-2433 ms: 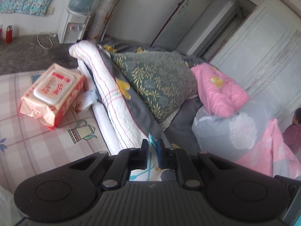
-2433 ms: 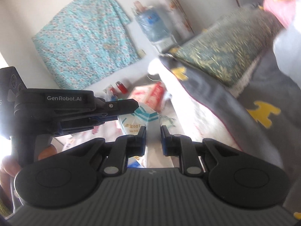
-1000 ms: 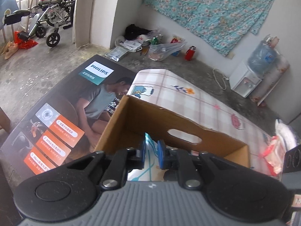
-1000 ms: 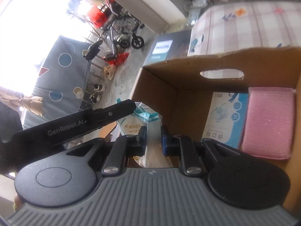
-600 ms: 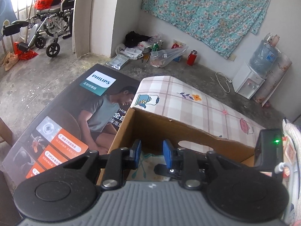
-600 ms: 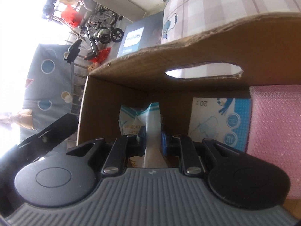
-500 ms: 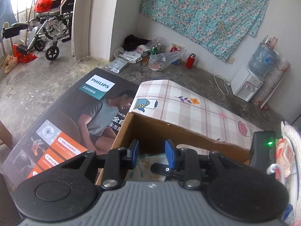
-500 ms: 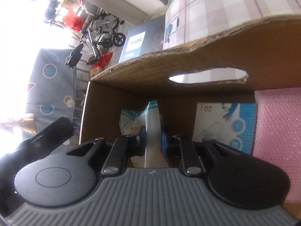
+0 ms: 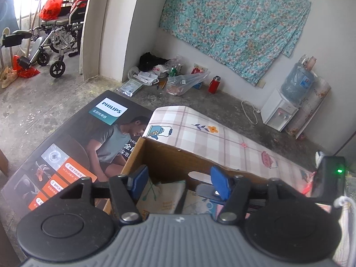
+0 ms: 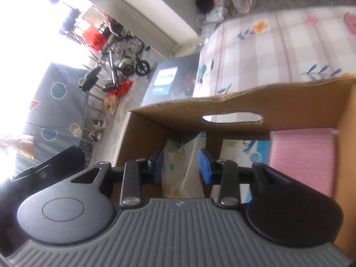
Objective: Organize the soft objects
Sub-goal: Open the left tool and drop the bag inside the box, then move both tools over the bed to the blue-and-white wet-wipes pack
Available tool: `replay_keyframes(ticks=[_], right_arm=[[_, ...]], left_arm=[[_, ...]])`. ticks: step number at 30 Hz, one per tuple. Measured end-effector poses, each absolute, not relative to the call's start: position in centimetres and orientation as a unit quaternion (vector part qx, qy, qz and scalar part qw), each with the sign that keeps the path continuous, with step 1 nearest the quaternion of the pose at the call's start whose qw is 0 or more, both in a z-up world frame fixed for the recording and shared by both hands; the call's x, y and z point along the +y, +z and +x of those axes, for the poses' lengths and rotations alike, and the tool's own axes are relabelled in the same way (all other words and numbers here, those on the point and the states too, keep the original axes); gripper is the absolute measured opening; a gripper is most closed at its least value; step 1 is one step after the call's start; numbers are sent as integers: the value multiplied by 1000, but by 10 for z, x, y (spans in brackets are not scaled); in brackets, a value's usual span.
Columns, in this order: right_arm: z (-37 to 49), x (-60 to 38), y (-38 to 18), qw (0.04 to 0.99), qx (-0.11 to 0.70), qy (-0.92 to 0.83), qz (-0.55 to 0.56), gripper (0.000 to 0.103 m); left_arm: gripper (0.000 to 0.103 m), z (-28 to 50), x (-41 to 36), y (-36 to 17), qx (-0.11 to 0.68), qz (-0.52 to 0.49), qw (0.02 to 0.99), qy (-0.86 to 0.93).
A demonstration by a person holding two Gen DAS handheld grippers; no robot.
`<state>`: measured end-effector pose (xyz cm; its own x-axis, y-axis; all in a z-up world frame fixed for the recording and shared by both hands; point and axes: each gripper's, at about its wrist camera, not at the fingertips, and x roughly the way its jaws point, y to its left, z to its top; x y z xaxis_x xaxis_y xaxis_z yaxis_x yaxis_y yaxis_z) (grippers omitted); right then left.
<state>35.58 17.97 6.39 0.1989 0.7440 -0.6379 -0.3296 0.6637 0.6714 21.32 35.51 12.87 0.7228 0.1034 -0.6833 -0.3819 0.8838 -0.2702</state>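
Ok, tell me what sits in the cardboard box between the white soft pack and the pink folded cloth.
A blue-and-white flat packet stands between the white soft pack and pink folded cloth; the right wrist view shows it.

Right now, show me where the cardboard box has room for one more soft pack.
Little is free. The cardboard box is packed along its floor: white pack in the left corner, blue-printed pack in the middle, pink towel against the right wall. The only gap shown is a narrow strip between the white and blue-printed packs.
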Motion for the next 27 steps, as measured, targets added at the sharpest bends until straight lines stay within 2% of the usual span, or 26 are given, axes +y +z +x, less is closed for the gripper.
replay_keyframes(ticks=[3, 5, 7, 14, 16, 20, 27], right_arm=[[340, 139, 92, 763, 495, 365, 196, 36], [324, 105, 109, 775, 474, 368, 195, 42], [308, 62, 123, 790, 454, 362, 196, 43], [248, -103, 149, 850, 386, 285, 219, 51], [229, -149, 146, 864, 371, 256, 226, 52], [196, -223, 130, 878, 355, 207, 245, 53], [164, -301, 97, 884, 353, 150, 266, 53]], left_arm=[[69, 200, 337, 142, 334, -184, 916, 124], [72, 191, 320, 149, 326, -171, 923, 115], [74, 185, 296, 156, 322, -145, 930, 102], [87, 166, 177, 169, 291, -20, 956, 10], [91, 162, 141, 164, 283, 14, 959, -15], [91, 156, 75, 146, 284, 54, 955, -59], [91, 171, -10, 119, 311, 51, 937, -152]])
